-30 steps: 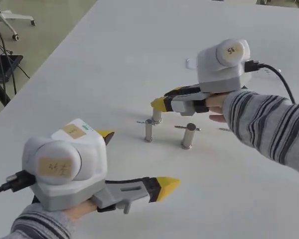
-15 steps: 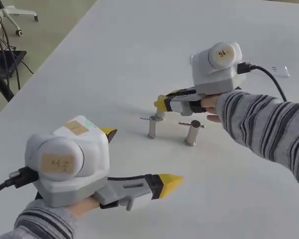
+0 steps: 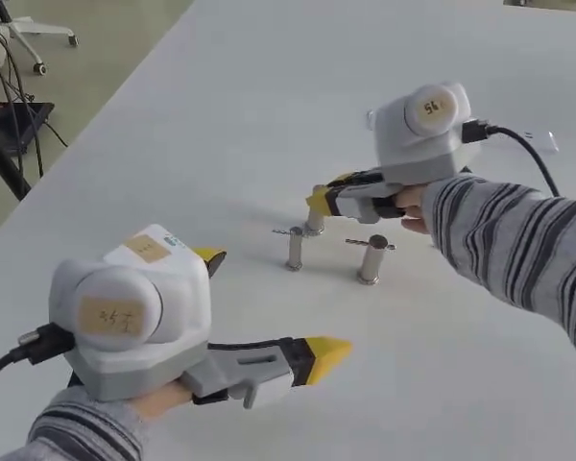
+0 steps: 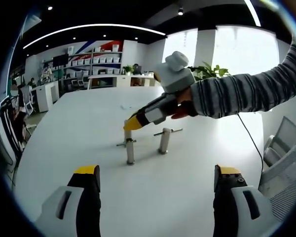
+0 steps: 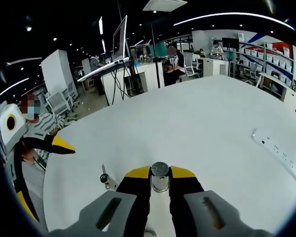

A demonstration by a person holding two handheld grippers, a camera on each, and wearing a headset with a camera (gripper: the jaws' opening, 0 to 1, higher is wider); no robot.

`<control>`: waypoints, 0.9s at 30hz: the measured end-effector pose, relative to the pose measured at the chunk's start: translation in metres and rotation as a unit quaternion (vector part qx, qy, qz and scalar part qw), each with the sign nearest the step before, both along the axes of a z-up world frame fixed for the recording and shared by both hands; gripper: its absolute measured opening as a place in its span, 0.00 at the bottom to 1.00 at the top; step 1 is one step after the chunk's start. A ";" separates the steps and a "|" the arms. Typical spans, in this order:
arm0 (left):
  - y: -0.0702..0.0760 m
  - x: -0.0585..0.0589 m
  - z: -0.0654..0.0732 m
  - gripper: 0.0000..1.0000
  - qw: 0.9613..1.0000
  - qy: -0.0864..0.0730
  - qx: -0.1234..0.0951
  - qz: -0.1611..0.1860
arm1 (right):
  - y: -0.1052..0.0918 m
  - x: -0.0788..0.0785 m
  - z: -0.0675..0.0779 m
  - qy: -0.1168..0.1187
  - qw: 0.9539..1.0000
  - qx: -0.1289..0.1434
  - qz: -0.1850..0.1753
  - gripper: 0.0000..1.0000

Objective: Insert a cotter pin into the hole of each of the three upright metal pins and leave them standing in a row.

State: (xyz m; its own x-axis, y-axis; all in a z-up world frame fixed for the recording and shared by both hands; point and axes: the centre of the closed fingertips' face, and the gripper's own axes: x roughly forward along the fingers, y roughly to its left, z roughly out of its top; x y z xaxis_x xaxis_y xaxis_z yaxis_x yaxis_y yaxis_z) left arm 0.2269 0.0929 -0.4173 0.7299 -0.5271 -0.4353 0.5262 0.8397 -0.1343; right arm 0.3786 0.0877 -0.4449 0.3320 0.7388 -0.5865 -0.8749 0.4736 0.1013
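Head view: left gripper (image 3: pixel 269 303) gaping wide over the table (image 3: pixel 221 115); middle pin (image 3: pixel 295 248) and right pin (image 3: pixel 370 259) stand upright.
Left gripper view: both carry cotter pins (image 4: pixel 168 131) crosswise.
Right gripper view: right gripper (image 5: pixel 160 172) clamps the far pin (image 5: pixel 160 182), upright.

White worktop (image 3: pixel 269 115), head view. Three upright metal pins stand on it in a close group, apart from one another. The left pin (image 3: pixel 295 252) stands near the centre. The right pin (image 3: pixel 370 263) is at its 3 o'clock and the rear pin (image 3: pixel 315 227) at its 1 o'clock. A cotter pin (image 3: pixel 280 231) crosses the top of the left pin, and another crosses the right pin. A white power strip (image 5: pixel 281 154) lies flat, well apart, towards 2 o'clock.
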 end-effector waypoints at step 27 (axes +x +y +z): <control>-0.015 -0.004 0.012 0.95 1.000 -0.014 0.008 -0.022 | -0.089 -0.030 0.007 -0.024 0.998 -0.049 0.039 0.08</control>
